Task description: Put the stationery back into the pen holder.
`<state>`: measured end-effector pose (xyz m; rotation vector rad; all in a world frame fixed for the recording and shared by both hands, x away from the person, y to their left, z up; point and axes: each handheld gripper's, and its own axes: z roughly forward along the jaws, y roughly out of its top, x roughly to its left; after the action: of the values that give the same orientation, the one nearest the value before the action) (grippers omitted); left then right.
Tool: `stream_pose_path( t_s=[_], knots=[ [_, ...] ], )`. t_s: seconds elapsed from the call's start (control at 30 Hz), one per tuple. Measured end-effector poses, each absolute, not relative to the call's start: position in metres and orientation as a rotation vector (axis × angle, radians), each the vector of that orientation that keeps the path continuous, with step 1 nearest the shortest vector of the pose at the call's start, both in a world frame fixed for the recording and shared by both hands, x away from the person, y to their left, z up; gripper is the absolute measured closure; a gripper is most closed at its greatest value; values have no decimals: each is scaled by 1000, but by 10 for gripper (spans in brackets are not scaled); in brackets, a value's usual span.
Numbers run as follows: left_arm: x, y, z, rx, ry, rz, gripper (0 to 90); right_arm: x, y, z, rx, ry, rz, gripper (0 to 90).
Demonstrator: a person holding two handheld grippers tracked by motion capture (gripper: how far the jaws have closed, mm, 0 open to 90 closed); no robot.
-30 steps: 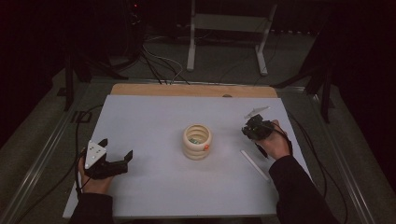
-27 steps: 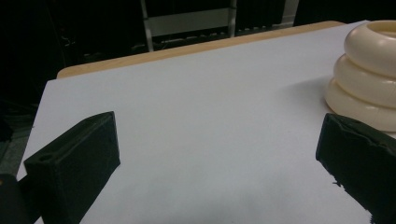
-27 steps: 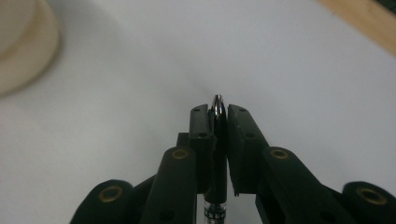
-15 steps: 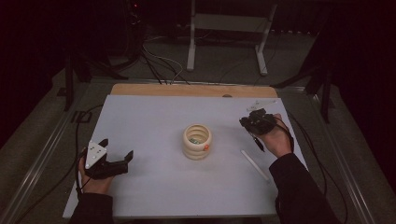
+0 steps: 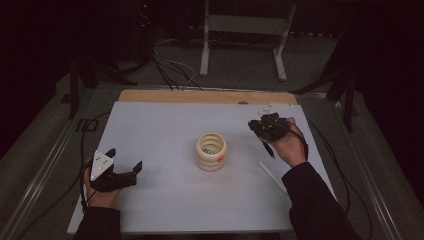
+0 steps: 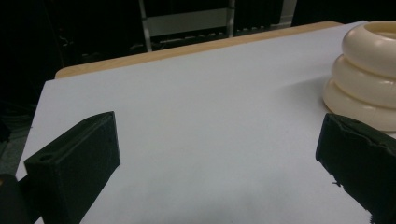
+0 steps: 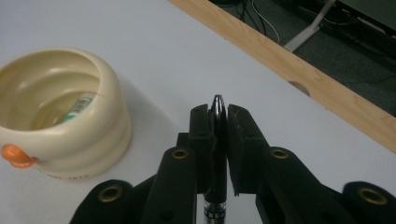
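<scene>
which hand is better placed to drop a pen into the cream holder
The right. The right gripper is already shut on a dark pen, raised beside the cream ringed holder. The left gripper sits open and empty low near the table's front left corner, farther from the holder.

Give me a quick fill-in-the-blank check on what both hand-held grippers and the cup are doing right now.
1. The right hand-held gripper is shut on a ____.
2. The left hand-held gripper has its jaws ____, holding nothing.
3. The cream ribbed cup stands ____ on the white table.
4. A white stick lies beside the person's ____ forearm.

Missing words: pen; open; upright; right
</scene>
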<state>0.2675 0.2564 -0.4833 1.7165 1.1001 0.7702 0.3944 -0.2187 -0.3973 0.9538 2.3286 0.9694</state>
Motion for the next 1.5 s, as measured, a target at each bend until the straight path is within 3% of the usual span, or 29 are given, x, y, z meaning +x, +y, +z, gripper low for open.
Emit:
stream_pose_path(
  t_s=[1.5],
  knots=[
    [268,258,-483,1708,1120,782,1,396,-161,-357,844,2272,1190,815]
  ],
)
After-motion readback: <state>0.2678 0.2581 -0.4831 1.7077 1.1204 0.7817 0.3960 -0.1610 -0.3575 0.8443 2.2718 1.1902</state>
